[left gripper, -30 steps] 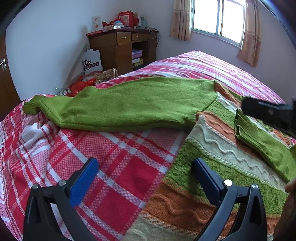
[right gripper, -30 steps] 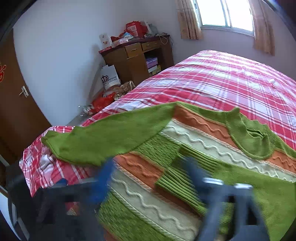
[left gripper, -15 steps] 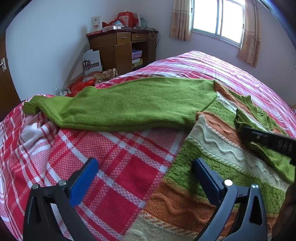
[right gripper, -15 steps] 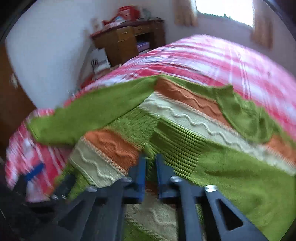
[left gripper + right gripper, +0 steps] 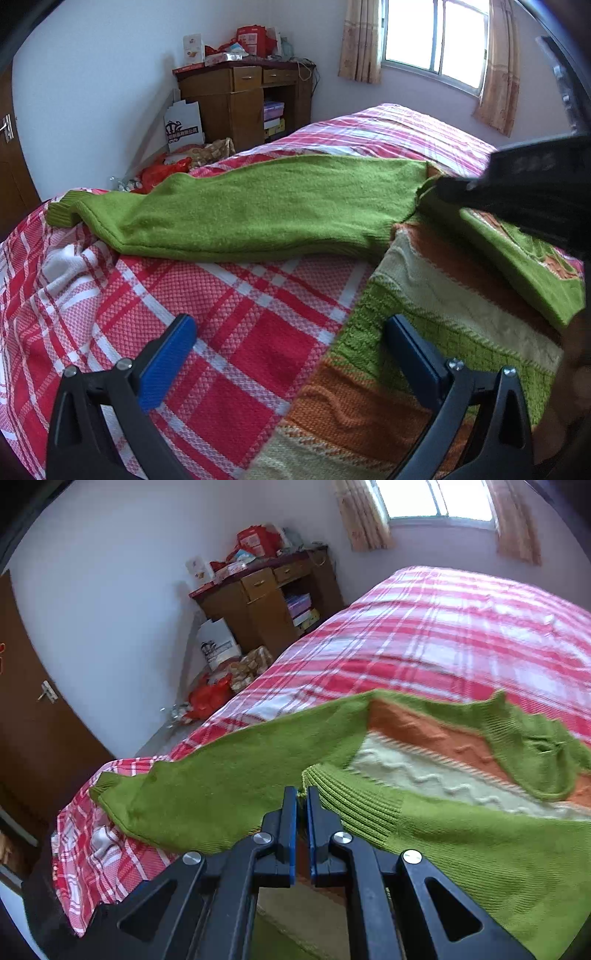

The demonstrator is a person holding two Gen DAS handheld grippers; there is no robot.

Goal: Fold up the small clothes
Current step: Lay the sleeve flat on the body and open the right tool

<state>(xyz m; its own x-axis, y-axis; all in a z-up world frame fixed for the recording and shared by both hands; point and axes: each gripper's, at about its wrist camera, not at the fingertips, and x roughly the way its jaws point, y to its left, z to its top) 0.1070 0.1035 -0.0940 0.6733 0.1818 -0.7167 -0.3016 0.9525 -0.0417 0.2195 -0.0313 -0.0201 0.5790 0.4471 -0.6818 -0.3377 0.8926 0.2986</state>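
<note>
The sweater (image 5: 424,775), knitted in green, orange and cream bands, is spread flat on the bed (image 5: 461,635) near its foot edge, collar toward the far side. Its long axis, cuff to cuff, runs across the bed; one green sleeve (image 5: 258,206) is stretched toward the bed's left edge, near the corner by the door. The other sleeve has been brought over the body, its ribbed cuff (image 5: 351,794) clamped between the closed fingers of the right gripper (image 5: 302,812). The step in hand is judged to be the sleeve fold. Next, the cuff is probably to be laid flat on the chest and released. The left gripper (image 5: 291,354) hangs over the sweater's side edge, fingers wide apart, nothing held.
</note>
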